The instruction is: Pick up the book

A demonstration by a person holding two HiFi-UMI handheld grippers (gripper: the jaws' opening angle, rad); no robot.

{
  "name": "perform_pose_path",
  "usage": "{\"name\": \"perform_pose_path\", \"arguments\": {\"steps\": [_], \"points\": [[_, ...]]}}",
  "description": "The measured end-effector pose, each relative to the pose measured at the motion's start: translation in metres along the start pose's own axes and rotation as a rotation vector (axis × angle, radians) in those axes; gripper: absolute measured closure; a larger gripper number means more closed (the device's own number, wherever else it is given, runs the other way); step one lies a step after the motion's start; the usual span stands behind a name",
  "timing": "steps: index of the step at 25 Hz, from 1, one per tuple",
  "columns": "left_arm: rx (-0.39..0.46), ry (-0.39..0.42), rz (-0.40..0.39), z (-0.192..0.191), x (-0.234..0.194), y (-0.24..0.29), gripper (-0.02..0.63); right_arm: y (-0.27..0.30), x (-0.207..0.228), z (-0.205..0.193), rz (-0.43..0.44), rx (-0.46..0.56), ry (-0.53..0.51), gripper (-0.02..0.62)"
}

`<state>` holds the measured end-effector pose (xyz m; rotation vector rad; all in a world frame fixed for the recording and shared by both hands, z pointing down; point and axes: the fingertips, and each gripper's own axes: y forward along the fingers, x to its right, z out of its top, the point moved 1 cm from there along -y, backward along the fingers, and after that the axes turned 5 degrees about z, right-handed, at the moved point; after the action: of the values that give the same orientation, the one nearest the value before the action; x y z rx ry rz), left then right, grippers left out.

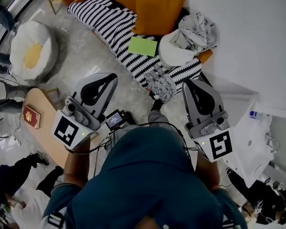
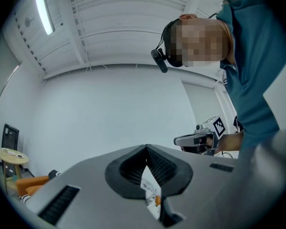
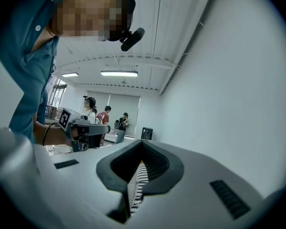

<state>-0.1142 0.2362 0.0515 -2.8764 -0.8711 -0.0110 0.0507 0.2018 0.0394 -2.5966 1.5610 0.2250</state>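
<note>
Lying on a striped knit blanket (image 1: 109,23), the flat green book (image 1: 143,46) sits well beyond the clenched, empty left gripper (image 1: 113,78) and right gripper (image 1: 188,83).

1. I can read no words or numbers in any view.
2. The left marker cube (image 1: 67,131) and right marker cube (image 1: 220,145) show only black-and-white square patterns.
3. The red book (image 1: 31,116) has a gold cover stamp, too small to read.

Print on the red book (image 1: 31,116) is too small to read.
</note>
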Motion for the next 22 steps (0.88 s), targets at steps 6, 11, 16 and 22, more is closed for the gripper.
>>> {"name": "perform_pose_path", "arguments": {"steps": [6, 11, 16, 22], "points": [[-0.011, 0.025, 0.062, -0.002, -0.004, 0.061, 0.603, 0.008, 0.066, -0.01, 0.07, 0.047, 0.006, 0.583], [-0.023, 0.028, 0.101, -0.011, 0.002, 0.113, 0.603, 0.01, 0.116, -0.031, 0.112, 0.039, 0.065, 0.583], [-0.047, 0.024, 0.133, -0.018, 0.008, 0.145, 0.603, 0.008, 0.147, -0.041, 0.151, 0.057, 0.085, 0.583], [-0.047, 0.001, 0.13, -0.023, 0.0, 0.166, 0.603, 0.007, 0.165, -0.046, 0.147, 0.059, 0.102, 0.583]]}}
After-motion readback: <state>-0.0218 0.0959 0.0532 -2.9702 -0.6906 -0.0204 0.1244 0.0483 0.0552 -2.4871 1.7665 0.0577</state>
